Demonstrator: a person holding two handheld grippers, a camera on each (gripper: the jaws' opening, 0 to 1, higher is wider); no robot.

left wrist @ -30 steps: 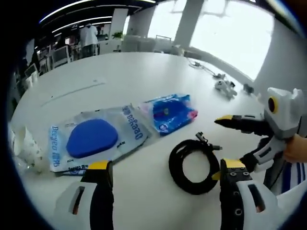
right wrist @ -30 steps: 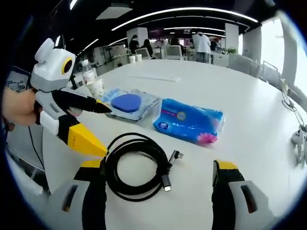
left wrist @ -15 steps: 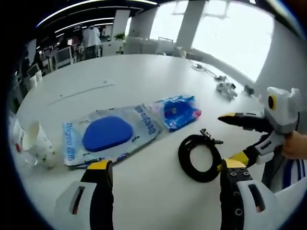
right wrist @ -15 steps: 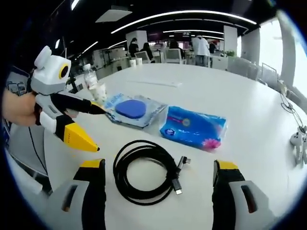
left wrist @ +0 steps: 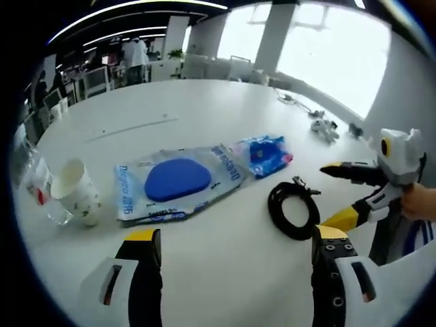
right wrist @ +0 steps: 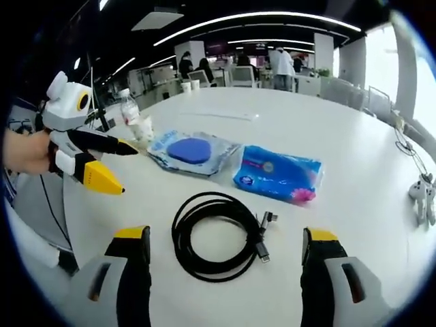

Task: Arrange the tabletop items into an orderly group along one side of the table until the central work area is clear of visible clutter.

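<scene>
White grippers with yellow and black jaws

The left gripper (left wrist: 231,279) and right gripper (right wrist: 225,272) have white bodies, black jaws with yellow tips and small screws. A blue-and-white striped sleeve (left wrist: 409,235) shows.

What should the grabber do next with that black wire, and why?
Probably lower the right hand-held gripper onto the coiled black cable and close on it. Its jaws stand open and empty with the coil lying right between them, loose in the middle of the white table, apart from the blue tissue pack and the pouch with the blue pad.
</scene>
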